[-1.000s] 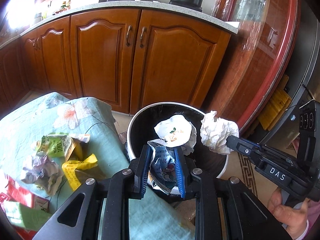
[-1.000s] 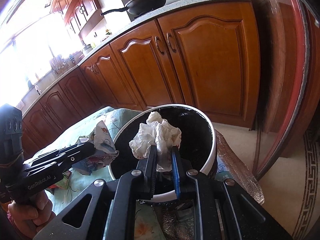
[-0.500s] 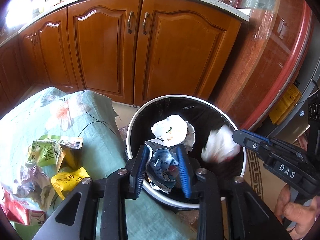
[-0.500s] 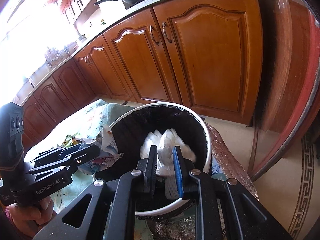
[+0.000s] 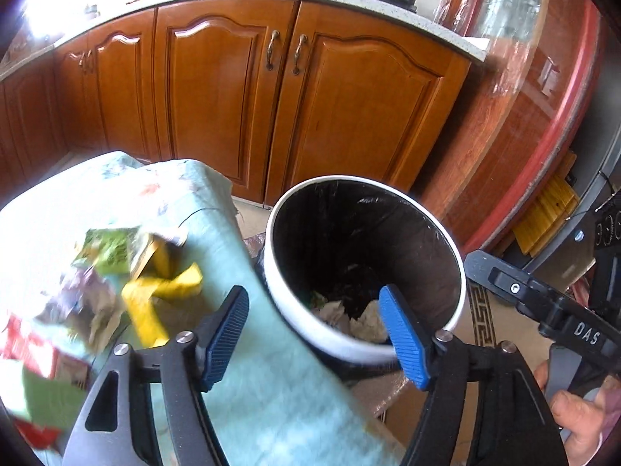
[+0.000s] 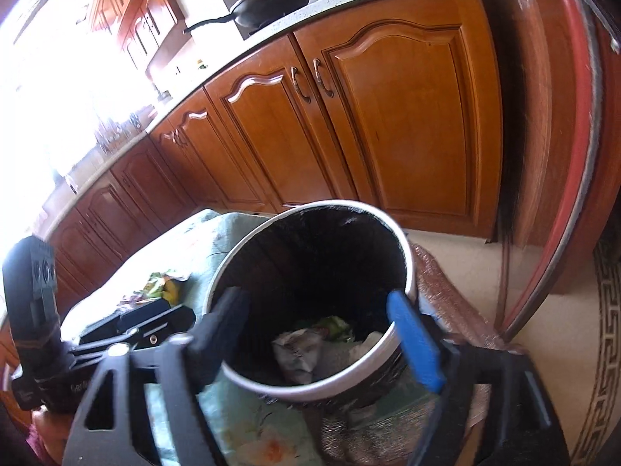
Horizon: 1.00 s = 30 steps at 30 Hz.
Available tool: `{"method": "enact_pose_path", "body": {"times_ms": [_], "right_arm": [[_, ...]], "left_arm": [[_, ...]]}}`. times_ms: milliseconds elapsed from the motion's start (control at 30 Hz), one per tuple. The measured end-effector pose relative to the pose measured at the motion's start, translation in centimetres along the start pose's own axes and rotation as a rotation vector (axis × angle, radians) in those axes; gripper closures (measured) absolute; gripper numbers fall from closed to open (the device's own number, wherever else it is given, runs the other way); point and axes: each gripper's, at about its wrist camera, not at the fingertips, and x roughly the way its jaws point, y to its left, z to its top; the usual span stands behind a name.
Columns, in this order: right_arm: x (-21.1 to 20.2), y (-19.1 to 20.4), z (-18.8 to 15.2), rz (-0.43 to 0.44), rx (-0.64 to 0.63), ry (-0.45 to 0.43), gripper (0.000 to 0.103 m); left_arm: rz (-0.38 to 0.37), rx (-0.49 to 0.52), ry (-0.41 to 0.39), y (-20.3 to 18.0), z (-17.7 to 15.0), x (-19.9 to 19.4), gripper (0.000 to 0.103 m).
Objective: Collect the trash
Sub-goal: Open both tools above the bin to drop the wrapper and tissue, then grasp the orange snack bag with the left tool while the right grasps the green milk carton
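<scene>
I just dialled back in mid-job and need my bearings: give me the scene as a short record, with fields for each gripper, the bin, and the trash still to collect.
left gripper: open, jaws just opened, nothing between them, over the near rim of the bin
right gripper: open, jaws just opened, nothing between them, above the bin mouth
trash bin: white, black liner, upright on the floor beside the table
in the bin: crumpled paper and wrappers at the bottom
left to collect: yellow wrapper, green packet, more blurred litter on the teal cloth
</scene>
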Motion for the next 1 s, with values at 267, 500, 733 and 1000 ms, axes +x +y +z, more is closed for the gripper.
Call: {"method": "enact_pose_path", "body": {"times_ms": [267,500,733,1000], "right_arm": [[-1.7,2.5,-3.5,0.061,0.011,-0.032,0.014],[-2.3,4.8,-6.1,0.112,0.027,-0.021,0.012],[-1.4,7.9,-8.8,0.159,-0.023,0.039,0.012],[0.1,12.4,-11.2,0.232,-0.093,0.099,0.012]], "left_arm": [[0.028,0.024,-0.029,0.8,-4.6,-4.7,0.026],[0.049,-0.069,-0.029,4.4,-8.8,-9.3,0.025],[0.113,-0.190,-0.049,8.9,-12.7,-13.8,0.025],[0.184,-0.291,-0.065,12.6,-15.3,-17.6,0.025]]}}
